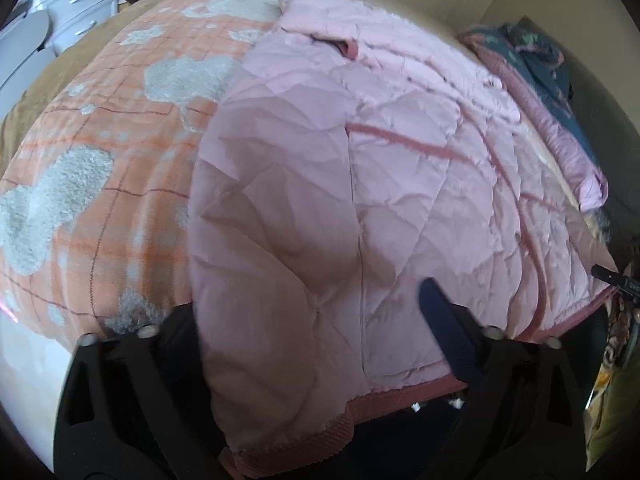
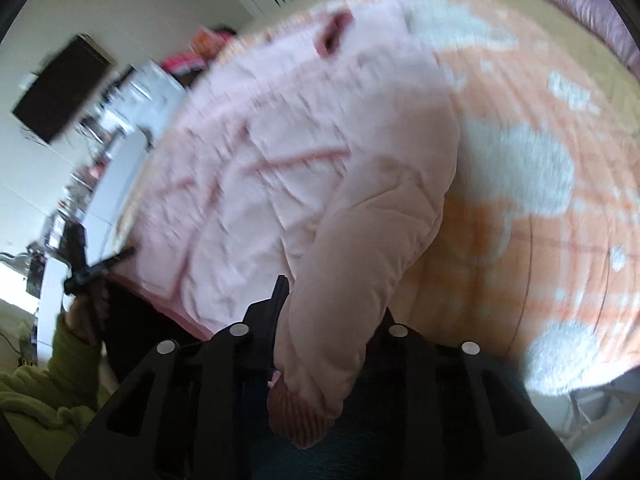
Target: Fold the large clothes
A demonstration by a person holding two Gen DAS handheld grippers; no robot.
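A pink quilted jacket (image 1: pixel 400 152) lies spread on a bed, with darker pink trim and ribbed cuffs. In the left wrist view my left gripper (image 1: pixel 308 300) stands wide over the jacket's near hem. Its right finger (image 1: pixel 440 316) rests above the flat fabric, and a folded sleeve (image 1: pixel 260 260) hides its left finger. In the right wrist view my right gripper (image 2: pixel 332 300) is shut on the other sleeve (image 2: pixel 360 240) just above its ribbed cuff (image 2: pixel 300 416), which hangs below the jaws. The left gripper (image 2: pixel 92 272) also shows there at the left, held by a hand in a green sleeve (image 2: pixel 52 392).
The jacket lies on an orange plaid blanket with white fluffy patches (image 1: pixel 100 152). Other bedding, dark blue and pink (image 1: pixel 552 92), is heaped at the far right by the wall. White drawers (image 1: pixel 76 4) stand beyond the bed's left side. A dark screen (image 2: pixel 60 88) hangs on the wall.
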